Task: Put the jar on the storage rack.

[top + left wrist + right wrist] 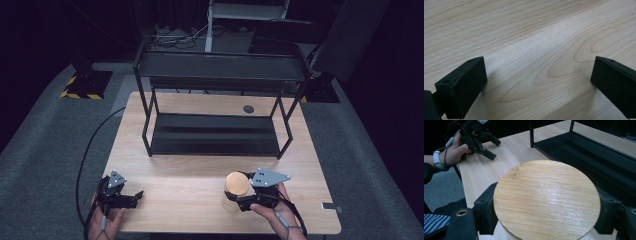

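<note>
At a light wood table (190, 185), a person works two hand-held grippers. The right gripper (243, 201), w/ grey plate on top, is clamped on a wooden-lidded canister (236, 191) standing upright near the table's front edge, right of centre; in the right gripper view its black jaws sit against opposite sides of the jar, just under the round bamboo lid (546, 198). The right hand (272, 212) grips the tool from behind.

The left gripper (131, 198) rests low at the table's front-left corner, held by the left hand (107, 222), well apart from the canister. Its jaws are spread wide w/ nothing between them; the left gripper view looks down on bare wood grain between the two black jaw tips.

Behind both, a black two-tier metal rack (215, 135) stands on the far half of the table, its lower shelf bare & dark. A small black round disc (248, 109) is set in the tabletop behind the rack. Cable (85, 155) trails off the left side onto grey carpet.
</note>
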Demonstrator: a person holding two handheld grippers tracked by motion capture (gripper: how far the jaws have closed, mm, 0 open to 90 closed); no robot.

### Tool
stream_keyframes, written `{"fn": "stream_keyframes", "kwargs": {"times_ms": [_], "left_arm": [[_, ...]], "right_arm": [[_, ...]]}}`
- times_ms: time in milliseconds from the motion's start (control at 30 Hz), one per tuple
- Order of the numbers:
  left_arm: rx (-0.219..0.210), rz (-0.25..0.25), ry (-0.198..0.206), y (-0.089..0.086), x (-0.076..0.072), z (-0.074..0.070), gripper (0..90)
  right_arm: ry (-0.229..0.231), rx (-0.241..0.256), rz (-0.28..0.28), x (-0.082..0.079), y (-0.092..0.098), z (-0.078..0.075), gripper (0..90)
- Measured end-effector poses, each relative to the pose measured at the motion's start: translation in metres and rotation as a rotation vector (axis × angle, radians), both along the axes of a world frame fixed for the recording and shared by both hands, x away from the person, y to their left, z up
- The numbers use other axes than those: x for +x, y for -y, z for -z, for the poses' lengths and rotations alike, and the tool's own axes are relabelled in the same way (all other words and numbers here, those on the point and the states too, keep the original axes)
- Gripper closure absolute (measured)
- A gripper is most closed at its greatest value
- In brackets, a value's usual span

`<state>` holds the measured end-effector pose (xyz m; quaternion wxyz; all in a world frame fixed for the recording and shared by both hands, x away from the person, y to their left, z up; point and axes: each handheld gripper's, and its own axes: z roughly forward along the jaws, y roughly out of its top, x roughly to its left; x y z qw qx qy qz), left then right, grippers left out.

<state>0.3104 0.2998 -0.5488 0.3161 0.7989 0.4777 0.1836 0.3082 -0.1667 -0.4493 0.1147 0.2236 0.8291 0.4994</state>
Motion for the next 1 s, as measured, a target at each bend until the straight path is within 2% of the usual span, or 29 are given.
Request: {"fn": "stream_keyframes", "kwargs": {"times_ms": [1000], "left_arm": [[-0.001,0.000,0.000,0.000,0.000,0.000,0.5]], "right_arm": [[0.034,0.015,-0.018,0.007,0.005,-0.036,23.9]]}}
